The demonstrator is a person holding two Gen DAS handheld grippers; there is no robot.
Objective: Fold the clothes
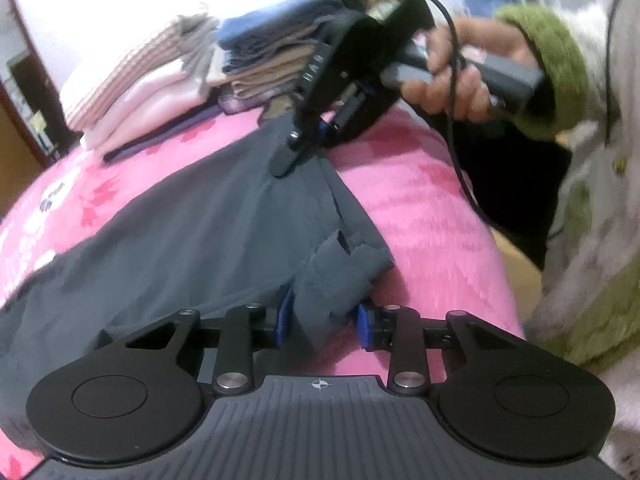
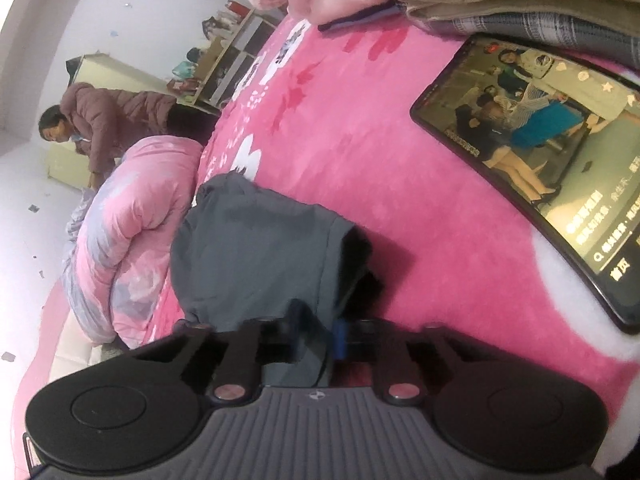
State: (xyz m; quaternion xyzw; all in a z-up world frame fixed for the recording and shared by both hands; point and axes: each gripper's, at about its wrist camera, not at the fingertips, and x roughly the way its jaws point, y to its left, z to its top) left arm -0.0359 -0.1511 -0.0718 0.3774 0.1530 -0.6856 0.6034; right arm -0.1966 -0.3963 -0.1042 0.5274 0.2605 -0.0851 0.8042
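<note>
- A dark grey, thin-fabric garment (image 1: 192,248) lies spread across a bed covered by a fluffy pink blanket with darker pink flower prints (image 1: 420,208).
- The left gripper (image 1: 322,322), black with blue pads, sits at the near edge of the garment; a folded flap of the grey cloth stands between its two fingers, which are set fairly narrow and appear to pinch it.
- The right gripper (image 1: 308,140), seen from the left wrist view, reaches down onto the far edge of the same garment, held by a hand (image 1: 452,76) in a fuzzy green sleeve (image 1: 556,68); a black cable runs from it.
- In the right wrist view the right gripper (image 2: 308,336) has grey fabric (image 2: 256,252) bunched between its fingers, with one blue pad (image 2: 340,338) showing beside the cloth; the fingers are close together around it.
- Behind the garment, on the bed, stands a stack of folded clothes in blue, tan and grey (image 1: 272,56), and just beside it a second stack of pale pink and striped folded pieces (image 1: 148,88).
- A black smartphone with a lit screen showing a video (image 2: 532,160) lies flat on the blanket near the stacks, apart from the garment.
- A rolled pink and lilac quilt (image 2: 124,240) rests at the bed's edge.
- Beyond it, a person in a mauve padded jacket (image 2: 108,120) bends forward near shelves.
</note>
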